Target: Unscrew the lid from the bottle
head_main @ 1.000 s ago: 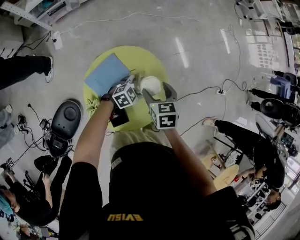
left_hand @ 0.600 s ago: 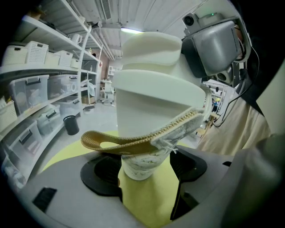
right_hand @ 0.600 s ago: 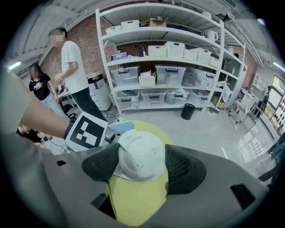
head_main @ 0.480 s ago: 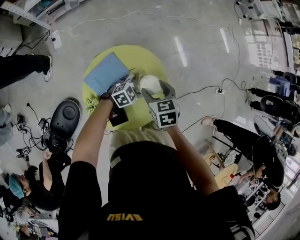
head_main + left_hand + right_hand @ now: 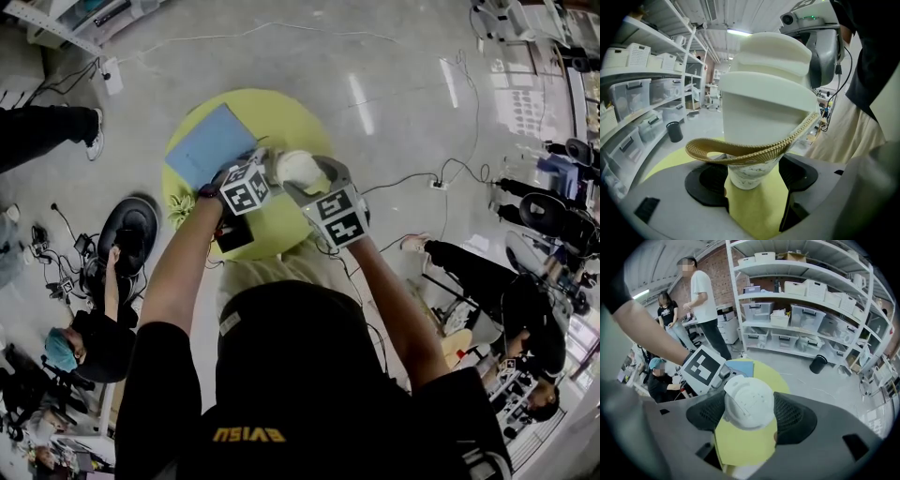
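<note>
White lid mid-twist, bottle braced below

White lid [image 5: 749, 401] sits pinched between the pads of the right claw [image 5: 749, 414], which grips it from above at a middling width. The pale bottle [image 5: 764, 108] beneath, a tan woven strap [image 5: 740, 151] round its waist, is clamped at its marbled foot by the left claw [image 5: 753, 177], set wide, over the yellow-green surface [image 5: 281, 117]. Against a second ago, the right claw's marker cube [image 5: 339, 216] has tilted round while the left claw has stayed put: probably a turn of the lid is under way, though it remains seated
</note>
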